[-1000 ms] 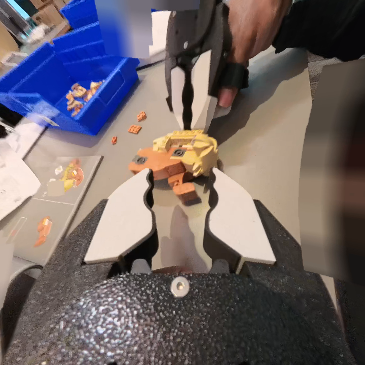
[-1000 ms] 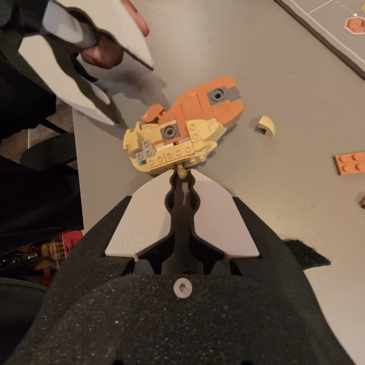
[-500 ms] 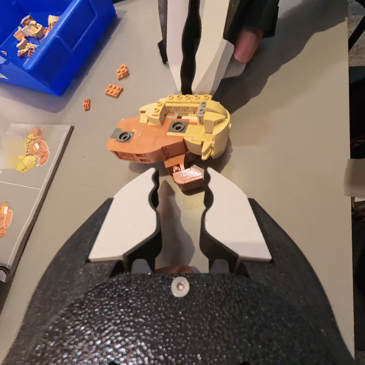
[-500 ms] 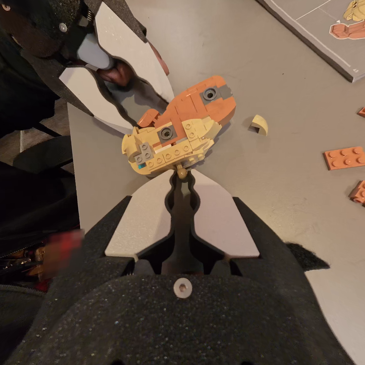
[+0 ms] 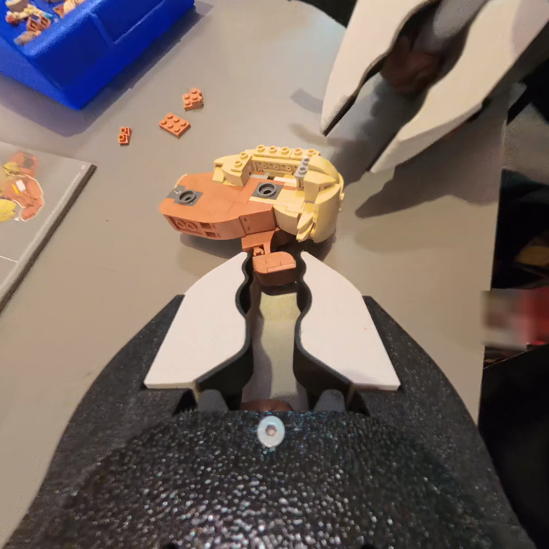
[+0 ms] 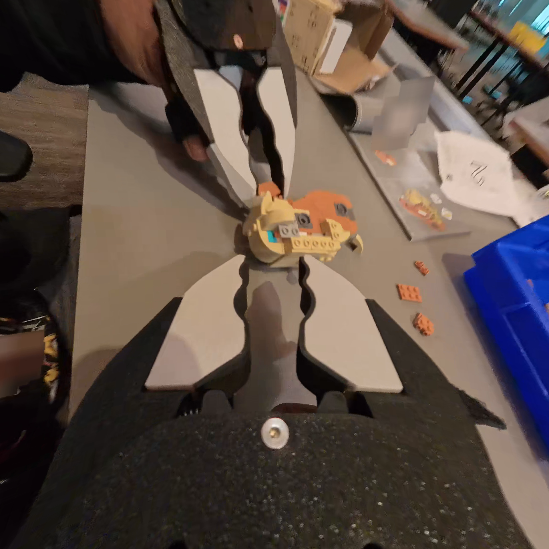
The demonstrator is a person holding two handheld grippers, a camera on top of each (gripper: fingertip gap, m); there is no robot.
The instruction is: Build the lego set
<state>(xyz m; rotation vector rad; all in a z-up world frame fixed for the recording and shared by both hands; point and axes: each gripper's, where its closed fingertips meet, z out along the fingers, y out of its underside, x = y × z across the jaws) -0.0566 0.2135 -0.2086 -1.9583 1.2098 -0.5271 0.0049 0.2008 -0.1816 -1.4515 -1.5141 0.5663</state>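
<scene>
The lego model (image 5: pixel 252 202), an orange-brown and tan animal body, lies on the grey table; it also shows in the right wrist view (image 6: pixel 297 228). My left gripper (image 5: pixel 274 258) has its jaws narrowed onto the model's small brown foot (image 5: pixel 274 266), a fingertip against each side. From the right wrist view the left gripper (image 6: pixel 271 190) pinches that foot from the far side. My right gripper (image 6: pixel 271 261) is open and empty, its tips just short of the model's tan side. In the left wrist view the right gripper (image 5: pixel 350 148) hangs open above and to the right of the model.
A blue bin (image 5: pixel 74 44) of parts stands at the back left, with loose orange bricks (image 5: pixel 174 124) before it. An instruction booklet (image 5: pixel 35 202) lies to the left. A tan curved piece (image 6: pixel 356 245) sits beside the model. The table edge runs close on the right. There is about 7 cm between the tips of the two grippers.
The right gripper let go of the model's tan ball stud, opened and drew back. The left gripper came in and narrowed onto the brown foot.
</scene>
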